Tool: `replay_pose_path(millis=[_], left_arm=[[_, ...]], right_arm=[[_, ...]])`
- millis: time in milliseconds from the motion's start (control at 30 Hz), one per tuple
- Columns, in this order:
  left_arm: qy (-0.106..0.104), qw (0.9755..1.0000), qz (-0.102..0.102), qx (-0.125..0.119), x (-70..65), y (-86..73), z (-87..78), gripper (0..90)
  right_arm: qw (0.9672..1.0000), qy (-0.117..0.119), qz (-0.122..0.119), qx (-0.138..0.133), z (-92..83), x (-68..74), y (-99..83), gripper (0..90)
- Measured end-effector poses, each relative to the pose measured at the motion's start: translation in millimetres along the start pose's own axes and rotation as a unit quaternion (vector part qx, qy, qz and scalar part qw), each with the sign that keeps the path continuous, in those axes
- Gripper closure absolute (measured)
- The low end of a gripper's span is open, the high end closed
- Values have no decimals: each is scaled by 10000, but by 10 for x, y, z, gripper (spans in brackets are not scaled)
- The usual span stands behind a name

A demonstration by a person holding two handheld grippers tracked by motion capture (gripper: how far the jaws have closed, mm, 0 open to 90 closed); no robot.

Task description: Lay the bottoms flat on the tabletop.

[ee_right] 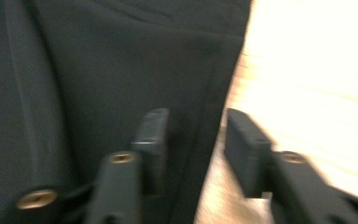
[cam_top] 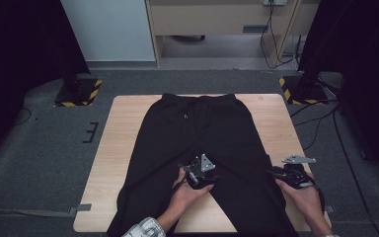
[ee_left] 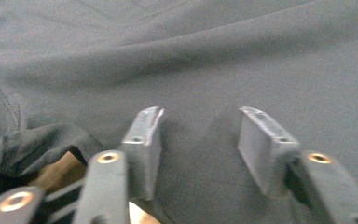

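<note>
Black trousers (cam_top: 197, 133) lie flat on a wooden table (cam_top: 118, 148), waistband at the far side and legs running toward me. My left gripper (cam_top: 196, 173) rests at the crotch between the legs; in the left gripper view its jaws (ee_left: 200, 116) stand apart over smooth dark fabric (ee_left: 214, 60), nothing pinched between the pads. My right gripper (cam_top: 285, 174) sits at the outer edge of the right leg. In the right gripper view its jaws (ee_right: 193, 116) straddle the fabric's hem edge (ee_right: 214, 93), one pad over cloth, the other over bare wood (ee_right: 307, 70), with a gap between them.
Two stand bases with yellow-black stripes (cam_top: 79, 91) (cam_top: 301, 89) sit on the grey carpet beyond the table's far corners. Cables (cam_top: 325, 123) run across the floor at the right. A wooden desk (cam_top: 217, 19) stands at the back. Bare wood flanks the trousers on both sides.
</note>
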State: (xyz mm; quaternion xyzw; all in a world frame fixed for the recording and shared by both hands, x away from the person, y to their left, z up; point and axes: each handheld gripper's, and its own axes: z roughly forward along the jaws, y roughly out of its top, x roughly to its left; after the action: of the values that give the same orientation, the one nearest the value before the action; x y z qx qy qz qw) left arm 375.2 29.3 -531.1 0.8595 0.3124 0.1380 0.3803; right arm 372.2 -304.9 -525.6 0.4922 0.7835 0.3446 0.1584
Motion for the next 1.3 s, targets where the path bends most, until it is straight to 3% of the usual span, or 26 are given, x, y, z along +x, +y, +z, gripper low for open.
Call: replay_pose_path(millis=[133,333,533,633,667,867,1033,1133,1200,1267,1300], left_arm=[[26,10000,3,-29,-25,-8,-8,692],[-7,9998,-170,-38,22,-9,-6,879],[-129,9999,-83,38,-23,-25,-48,895],[-130,9999,-30,32,-31,-53,-78,894],[-141,9999,-44,23,-21,-82,-109,891],[-243,9997,-82,35,-18,-106,-153,810],[-112,9995,-3,-283,-20,-26,-325,562],[131,9989,10,-448,82,13,-504,413],[356,9981,25,-511,197,12,-627,374],[585,9968,45,-540,340,-13,-747,353],[585,9968,45,-540,340,-13,-747,346]], right_arm=[[9999,135,-23,94,17,0,26,881],[9999,50,109,105,22,-144,72,897],[9997,-149,165,108,30,-305,202,896],[9997,-104,216,87,46,-302,227,890],[9998,-27,134,129,49,-252,213,883],[9997,70,50,240,-75,-132,-9,896],[9996,178,88,184,-208,-62,-164,875],[9999,-62,150,32,-298,-34,-175,551],[9998,-125,131,-10,-356,15,-173,441],[9998,-153,56,75,-381,78,-181,413],[9998,-153,56,75,-381,78,-181,413]])
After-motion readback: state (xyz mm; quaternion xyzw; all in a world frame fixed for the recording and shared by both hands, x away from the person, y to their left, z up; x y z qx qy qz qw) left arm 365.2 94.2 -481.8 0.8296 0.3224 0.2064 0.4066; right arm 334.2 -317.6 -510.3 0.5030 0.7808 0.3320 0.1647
